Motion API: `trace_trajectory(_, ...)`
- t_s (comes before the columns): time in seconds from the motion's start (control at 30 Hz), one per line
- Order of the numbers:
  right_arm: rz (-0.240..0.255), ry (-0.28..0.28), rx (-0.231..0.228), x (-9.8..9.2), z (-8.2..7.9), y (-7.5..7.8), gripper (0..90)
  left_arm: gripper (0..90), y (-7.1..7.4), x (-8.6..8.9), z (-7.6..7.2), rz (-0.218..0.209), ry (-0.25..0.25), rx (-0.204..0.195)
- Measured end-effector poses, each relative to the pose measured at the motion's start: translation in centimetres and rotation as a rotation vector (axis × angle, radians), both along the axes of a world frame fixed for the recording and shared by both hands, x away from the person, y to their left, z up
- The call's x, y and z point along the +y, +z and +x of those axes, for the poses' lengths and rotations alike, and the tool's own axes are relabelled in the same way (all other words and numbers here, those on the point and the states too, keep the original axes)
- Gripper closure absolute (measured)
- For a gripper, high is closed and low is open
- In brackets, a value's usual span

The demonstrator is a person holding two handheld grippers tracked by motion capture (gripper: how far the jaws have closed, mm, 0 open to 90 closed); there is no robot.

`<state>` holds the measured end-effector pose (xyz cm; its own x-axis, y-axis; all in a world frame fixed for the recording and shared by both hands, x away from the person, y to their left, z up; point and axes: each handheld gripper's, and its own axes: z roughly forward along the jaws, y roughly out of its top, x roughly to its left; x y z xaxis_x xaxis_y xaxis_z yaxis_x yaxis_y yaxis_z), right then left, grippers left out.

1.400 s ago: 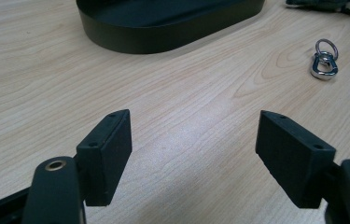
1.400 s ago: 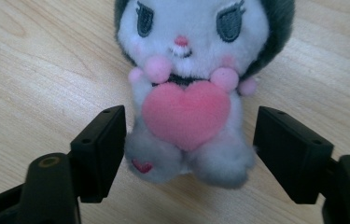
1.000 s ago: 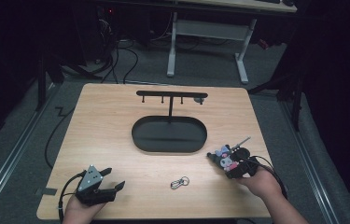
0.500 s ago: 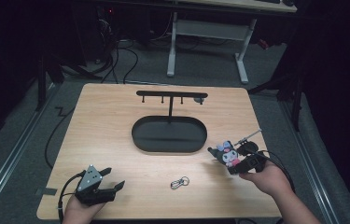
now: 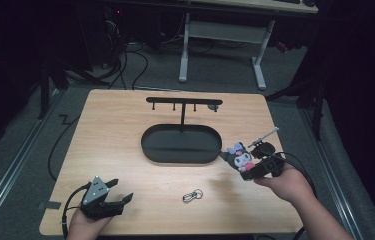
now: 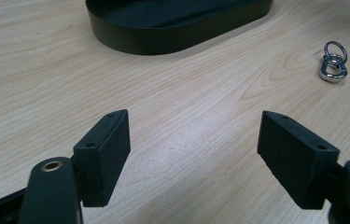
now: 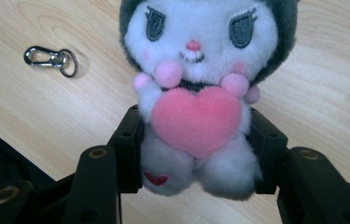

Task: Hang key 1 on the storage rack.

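Note:
A small plush toy point(image 7: 200, 84) with a white face, dark grey hood and a pink heart on its chest sits between the jaws of my right gripper point(image 7: 196, 144), which is shut on its body. In the high view that right gripper point(image 5: 247, 162) holds the plush toy point(image 5: 239, 156) in the air beside the right end of the black oval stand base point(image 5: 180, 145). A silver clasp with a ring point(image 5: 192, 195) lies on the wooden table point(image 5: 115, 130) toward the front. My left gripper point(image 5: 117, 200) rests open near the front left corner, with bare wood between its jaws point(image 6: 193, 144).
A black stand rises from the oval base with a crossbar point(image 5: 182, 101) carrying short pegs. The clasp point(image 6: 333, 65) lies to the right ahead of the left gripper; the base point(image 6: 172, 23) is ahead of it. Cables and desk legs stand on the floor behind the table.
My right gripper has risen off the table with the plush toy in it and turned it so the face shows. The left gripper has stayed in place.

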<state>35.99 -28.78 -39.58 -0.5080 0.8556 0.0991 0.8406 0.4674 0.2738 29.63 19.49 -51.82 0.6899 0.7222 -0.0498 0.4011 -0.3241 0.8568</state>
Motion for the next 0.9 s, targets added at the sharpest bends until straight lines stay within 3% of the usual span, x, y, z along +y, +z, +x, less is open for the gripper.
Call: trace_trajectory(0.9,-0.014,0.040,-0.004,3.2,3.8,3.9,49.7,26.0,0.0,0.0,0.0,-0.007,-0.007,0.005)
